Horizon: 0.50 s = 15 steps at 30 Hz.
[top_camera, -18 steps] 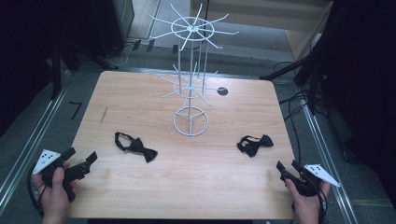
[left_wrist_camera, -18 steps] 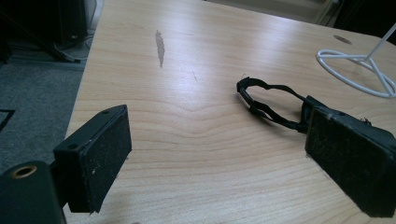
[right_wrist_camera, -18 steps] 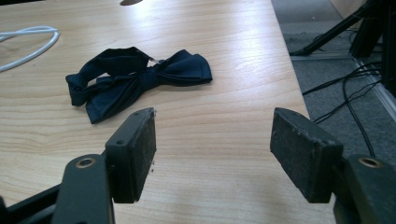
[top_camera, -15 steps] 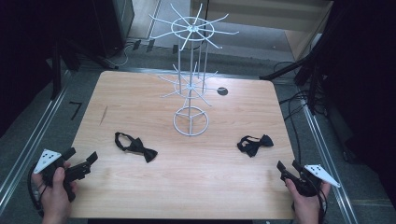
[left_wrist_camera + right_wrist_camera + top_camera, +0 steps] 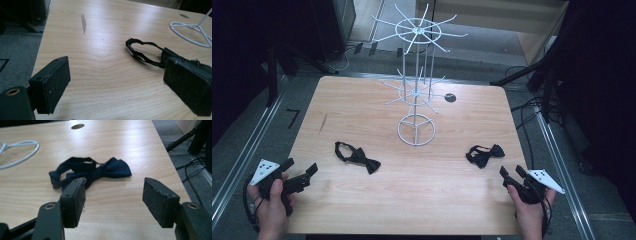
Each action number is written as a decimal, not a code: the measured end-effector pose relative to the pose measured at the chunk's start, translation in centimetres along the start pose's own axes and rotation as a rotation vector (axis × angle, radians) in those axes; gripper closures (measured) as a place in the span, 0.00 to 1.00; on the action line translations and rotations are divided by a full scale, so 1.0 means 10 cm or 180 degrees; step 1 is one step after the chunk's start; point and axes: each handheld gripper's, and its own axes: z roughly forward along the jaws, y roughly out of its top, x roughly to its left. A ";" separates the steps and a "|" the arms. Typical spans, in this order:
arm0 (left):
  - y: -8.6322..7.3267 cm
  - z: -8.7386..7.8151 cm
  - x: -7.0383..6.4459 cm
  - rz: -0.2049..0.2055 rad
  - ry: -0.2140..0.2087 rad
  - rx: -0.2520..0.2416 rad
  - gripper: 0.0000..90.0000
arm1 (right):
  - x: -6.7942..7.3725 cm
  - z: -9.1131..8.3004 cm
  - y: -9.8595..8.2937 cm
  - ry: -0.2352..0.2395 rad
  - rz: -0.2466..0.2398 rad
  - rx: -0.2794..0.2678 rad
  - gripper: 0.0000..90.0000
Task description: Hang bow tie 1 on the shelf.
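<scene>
Black fabric marks both targets: two bow ties lie flat on the pale wood worktop [image 5: 412, 200], one either side of a white wire rack [image 5: 416, 95]. The left tie [image 5: 357, 156] sits at about eight o'clock from the rack's ring base, its strap looped out toward ten; the right tie [image 5: 484, 154] sits at about four o'clock, strap bunched beside the bow.

The left gripper [image 5: 299, 176] hovers at the worktop's near-left corner, fingers [image 5: 51, 86] spread wide and holding nothing. In the left gripper view the left tie lies ahead at about one o'clock, partly behind the right-hand finger. The right gripper [image 5: 513, 174] waits at the near-right corner, fingers [image 5: 75, 201] equally wide and empty, with the right tie dead ahead at twelve, just beyond their tips.

The layout looks deliberate: one tie per hand, each near its gripper, the rack centred so both can reach its radiating arms. Those arms are bare, so I judge that hanging has not begun. The open fingers suggest a pick-up is coming, probably at the knot or strap.
</scene>
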 end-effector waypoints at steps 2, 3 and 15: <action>0.00 0.00 0.00 0.0014 0.0008 0.0010 0.08 | 0.04 0.03 0.02 -0.0029 -0.0013 -0.0017 0.40; 0.00 0.00 0.00 0.0013 0.0010 0.0008 0.09 | 0.06 0.04 0.03 -0.0024 -0.0017 -0.0009 0.40; 0.00 0.00 0.00 0.0015 0.0013 0.0016 0.08 | 0.17 0.22 0.08 0.0036 0.0029 0.0044 0.40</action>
